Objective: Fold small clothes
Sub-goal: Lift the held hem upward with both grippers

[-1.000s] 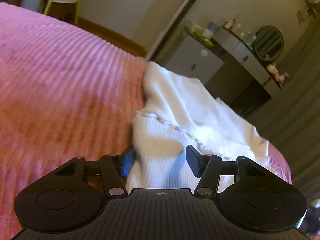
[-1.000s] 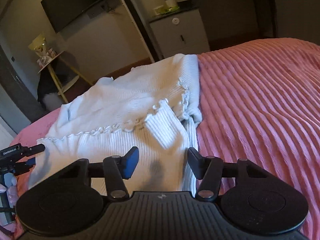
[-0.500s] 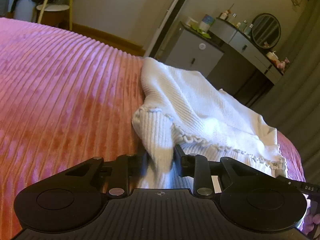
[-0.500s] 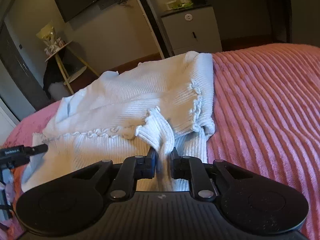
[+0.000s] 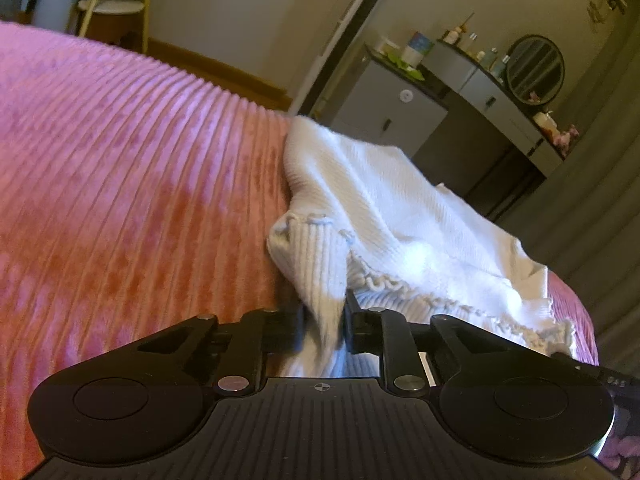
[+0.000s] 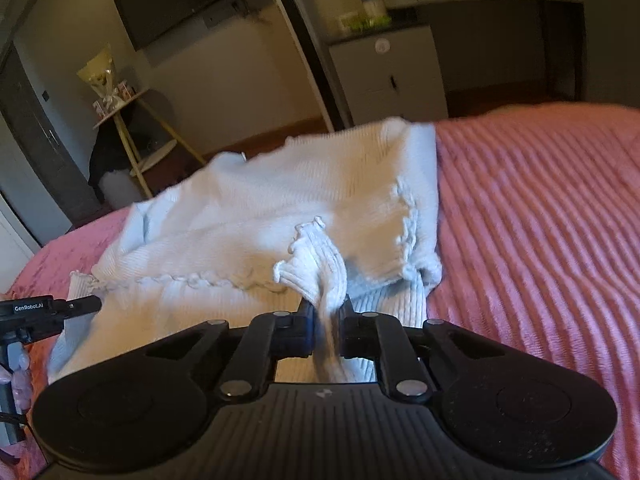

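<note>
**Both grippers pinch the near hem, ready to fold**

While the white knitted garment [image 6: 248, 220] lies spread on the pink ribbed bedspread [image 5: 120, 184], each gripper has a bunch of its near edge between its fingers. The left gripper [image 5: 323, 326] is clamped on a ribbed, frilled corner that stands up in a peak above the jaws; the right gripper [image 6: 325, 330] is likewise closed on a gathered fold of ribbing near the garment's other side. The left gripper's tip [image 6: 80, 304] shows at the edge of the right wrist view, so the two hold the same edge, well apart.

The step in hand looks like the start of a fold: the hem is gripped and slightly raised. The next move probably calls for lifting both corners together and carrying them evenly toward the far edge, keeping the cloth taut so it lands flat.

No basket, box or other container for clothes appears in either view; the far cabinets [image 6: 388, 76] are shut.
</note>
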Demonstrator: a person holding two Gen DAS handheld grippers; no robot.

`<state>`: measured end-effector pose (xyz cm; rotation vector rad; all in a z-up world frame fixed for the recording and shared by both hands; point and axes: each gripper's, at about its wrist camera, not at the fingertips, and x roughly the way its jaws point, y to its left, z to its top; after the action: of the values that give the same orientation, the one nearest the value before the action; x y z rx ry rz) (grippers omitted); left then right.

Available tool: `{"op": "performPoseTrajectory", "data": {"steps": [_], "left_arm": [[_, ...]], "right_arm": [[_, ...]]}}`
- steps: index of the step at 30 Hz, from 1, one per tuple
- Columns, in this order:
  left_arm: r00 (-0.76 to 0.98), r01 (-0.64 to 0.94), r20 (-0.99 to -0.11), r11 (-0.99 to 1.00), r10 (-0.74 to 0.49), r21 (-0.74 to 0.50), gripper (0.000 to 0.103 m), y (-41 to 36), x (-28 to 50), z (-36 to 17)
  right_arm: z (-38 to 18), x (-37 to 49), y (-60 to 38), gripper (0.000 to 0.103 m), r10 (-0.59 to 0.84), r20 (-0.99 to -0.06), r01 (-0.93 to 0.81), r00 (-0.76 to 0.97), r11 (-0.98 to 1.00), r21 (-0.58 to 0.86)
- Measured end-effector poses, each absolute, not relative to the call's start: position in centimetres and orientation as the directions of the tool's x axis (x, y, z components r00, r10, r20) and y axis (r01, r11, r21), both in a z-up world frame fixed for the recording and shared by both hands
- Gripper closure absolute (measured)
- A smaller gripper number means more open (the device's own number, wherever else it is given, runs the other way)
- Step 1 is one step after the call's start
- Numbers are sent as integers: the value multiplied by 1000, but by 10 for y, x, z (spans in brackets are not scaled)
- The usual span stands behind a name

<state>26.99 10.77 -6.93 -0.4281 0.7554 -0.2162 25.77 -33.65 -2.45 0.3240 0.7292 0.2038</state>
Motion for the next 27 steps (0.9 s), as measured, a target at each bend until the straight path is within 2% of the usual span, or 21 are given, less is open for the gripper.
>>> {"op": "performPoseTrajectory", "data": {"steps": [5, 10, 17, 27], "left_arm": [[754, 100, -569, 914, -327, -393, 87, 98, 258, -38], [791, 99, -536, 926, -295, -364, 87, 103, 248, -15], [775, 44, -563, 914, -286, -403, 88, 110, 253, -26], [762, 40, -601, 943, -242, -329, 88, 97, 258, -33]], "right_arm": [[8, 241, -337, 93, 271, -530, -93, 804, 936, 338], [28, 244, -335, 93, 265, -490, -115, 831, 942, 315], [19, 241, -326, 93, 238, -509, -102, 827, 954, 282], [11, 248, -323, 93, 167, -550, -39, 818, 971, 237]]}}
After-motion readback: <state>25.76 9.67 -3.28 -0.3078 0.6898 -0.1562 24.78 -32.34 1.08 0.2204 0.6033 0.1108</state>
